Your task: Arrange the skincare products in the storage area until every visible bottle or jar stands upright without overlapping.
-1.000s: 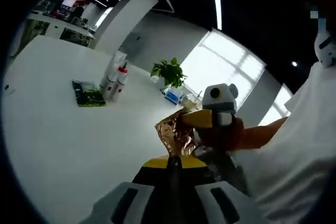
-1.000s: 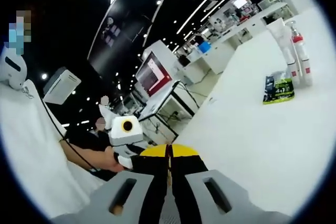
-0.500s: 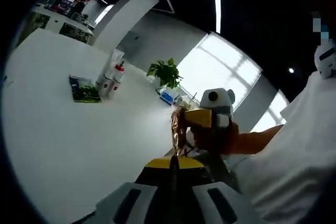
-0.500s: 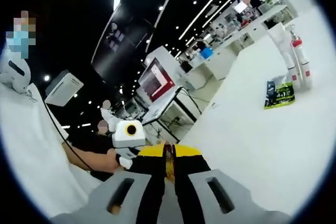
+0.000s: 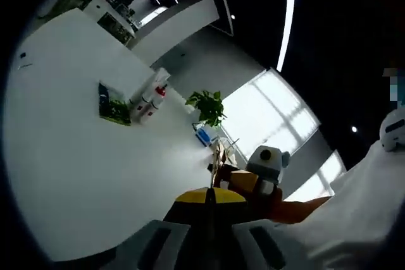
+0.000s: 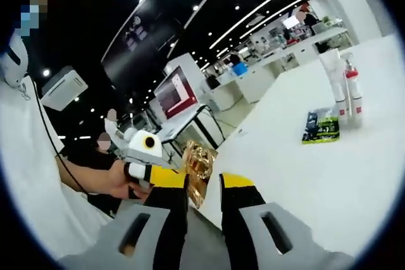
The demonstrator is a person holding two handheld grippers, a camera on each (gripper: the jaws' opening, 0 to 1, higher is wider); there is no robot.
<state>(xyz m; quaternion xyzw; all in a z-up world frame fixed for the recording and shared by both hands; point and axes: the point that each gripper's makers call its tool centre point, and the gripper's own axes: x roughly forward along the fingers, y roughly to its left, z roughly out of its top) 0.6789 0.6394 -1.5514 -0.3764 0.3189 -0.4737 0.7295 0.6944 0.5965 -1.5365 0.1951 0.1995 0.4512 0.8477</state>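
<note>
A crinkled gold foil sachet rises edge-on from my left gripper, whose jaws are shut on its lower edge. In the right gripper view the same sachet stands between the parted jaws of my right gripper, which is open. The left gripper comes in from the left beside it. Far across the white table lies a green and black sachet, with a white tube and a red-capped bottle upright behind it. The right gripper view shows that sachet, tube and bottle too.
A potted plant and a small blue box stand at the table's far edge. The person's white sleeve fills the lower right. Beyond the table edge are a red-screened monitor and other desks. Wide bare tabletop lies between the grippers and the products.
My right gripper's jaws have opened off the gold sachet, which my left gripper still holds. Both views have swung, and the sachet now looks edge-on in the left gripper view.
</note>
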